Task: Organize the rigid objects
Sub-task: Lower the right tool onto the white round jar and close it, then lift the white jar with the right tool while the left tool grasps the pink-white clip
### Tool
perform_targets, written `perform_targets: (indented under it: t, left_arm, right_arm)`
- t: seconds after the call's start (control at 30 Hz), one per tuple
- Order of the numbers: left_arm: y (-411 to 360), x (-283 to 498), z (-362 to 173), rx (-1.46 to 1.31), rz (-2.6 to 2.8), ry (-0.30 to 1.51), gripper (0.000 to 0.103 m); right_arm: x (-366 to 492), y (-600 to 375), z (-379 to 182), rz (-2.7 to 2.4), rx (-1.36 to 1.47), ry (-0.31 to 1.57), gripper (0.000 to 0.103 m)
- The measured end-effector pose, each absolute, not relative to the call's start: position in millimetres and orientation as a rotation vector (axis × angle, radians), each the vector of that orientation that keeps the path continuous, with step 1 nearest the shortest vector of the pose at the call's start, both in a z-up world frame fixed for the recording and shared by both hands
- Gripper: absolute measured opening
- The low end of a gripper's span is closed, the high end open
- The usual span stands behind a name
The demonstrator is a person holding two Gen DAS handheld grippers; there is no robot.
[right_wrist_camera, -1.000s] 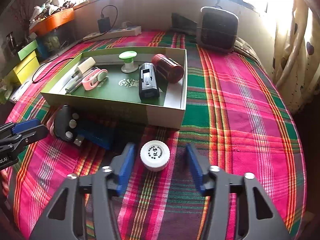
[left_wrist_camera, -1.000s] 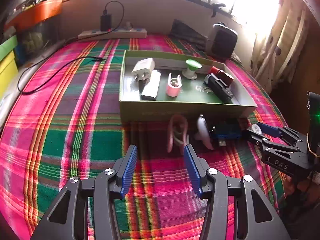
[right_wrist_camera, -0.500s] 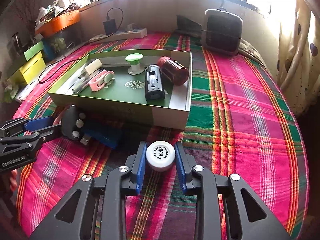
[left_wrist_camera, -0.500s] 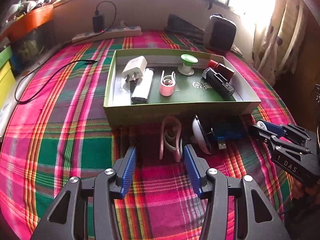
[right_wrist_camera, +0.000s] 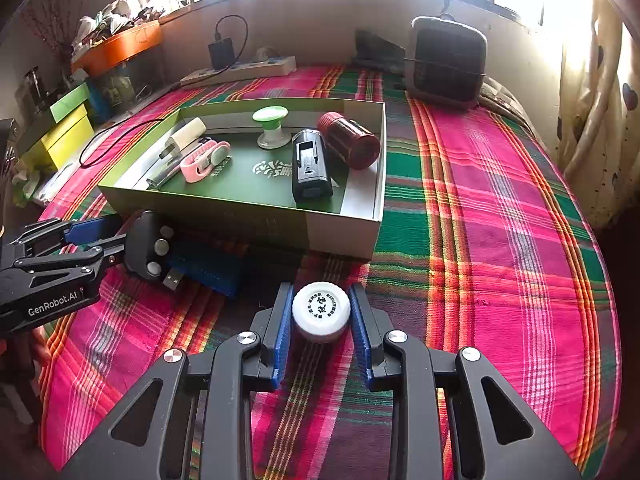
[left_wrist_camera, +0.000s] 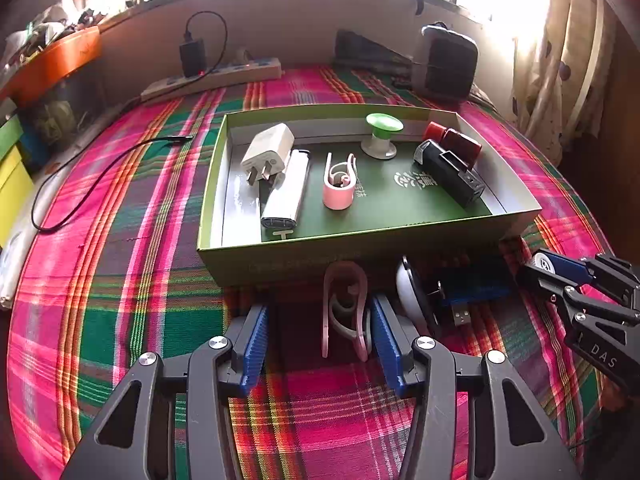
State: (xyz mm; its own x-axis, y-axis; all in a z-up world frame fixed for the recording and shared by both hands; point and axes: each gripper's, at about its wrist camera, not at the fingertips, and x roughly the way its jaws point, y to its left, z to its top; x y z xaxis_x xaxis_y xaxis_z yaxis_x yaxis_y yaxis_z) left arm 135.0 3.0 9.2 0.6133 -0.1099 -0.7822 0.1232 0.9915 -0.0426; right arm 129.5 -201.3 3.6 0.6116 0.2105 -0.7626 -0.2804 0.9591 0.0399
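**Right pads closing on the white jar, left pads straddling the pink clip**

Starting at your left: your left gripper (left_wrist_camera: 318, 334) is standing wide open over the plaid cloth (left_wrist_camera: 120, 280), gripping nothing. The pink clip (left_wrist_camera: 345, 310) is lying between its blue pads at the 12 o'clock end, crowding the right pad (left_wrist_camera: 385, 334); whether it is touching that pad is hard to tell. Just beyond it, the green box (left_wrist_camera: 360, 246) is sitting on the cloth, holding a white plug (left_wrist_camera: 267, 151) at 10 o'clock, a white bar (left_wrist_camera: 286, 190) beside it, a second pink clip (left_wrist_camera: 339, 184) in the middle, a green-topped knob (left_wrist_camera: 382, 136) at 12 o'clock, and a black block (left_wrist_camera: 448, 172) with a red cylinder (left_wrist_camera: 454, 144) at 2 o'clock.

Moving right along the box's near wall, a black-and-white device (right_wrist_camera: 150, 246) is resting against a blue USB piece (right_wrist_camera: 204, 266).

Further right, your right gripper (right_wrist_camera: 321, 316) is narrowed around the white jar (right_wrist_camera: 321, 310), both blue pads pressing its sides, at 6 o'clock of the box's near right corner.
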Motion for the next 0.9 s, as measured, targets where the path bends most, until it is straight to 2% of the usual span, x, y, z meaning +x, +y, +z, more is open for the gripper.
perform_targets:
  t: [0.23,0.37,0.57,0.9]
  left_arm:
    - [2.8,133.4,8.9,0.016,-0.130,0.894,0.047]
    - [7.2,131.5,9.3,0.008,-0.110,0.889,0.034]
    - [10.2,130.3,9.6,-0.004,-0.112,0.885,0.023]
    - [10.6,129.2,9.9,-0.008,-0.114,0.883,0.023]
  right_arm:
    - [129.1,-200.9,3.7,0.281,-0.089,0.865,0.029]
    - [128.1,-200.4,4.1,0.276,-0.090,0.864,0.029]
    - [129.1,-201.2,3.9,0.271,-0.088,0.866,0.029]
    - [128.9,-201.2,3.9,0.271,-0.091,0.867,0.029]
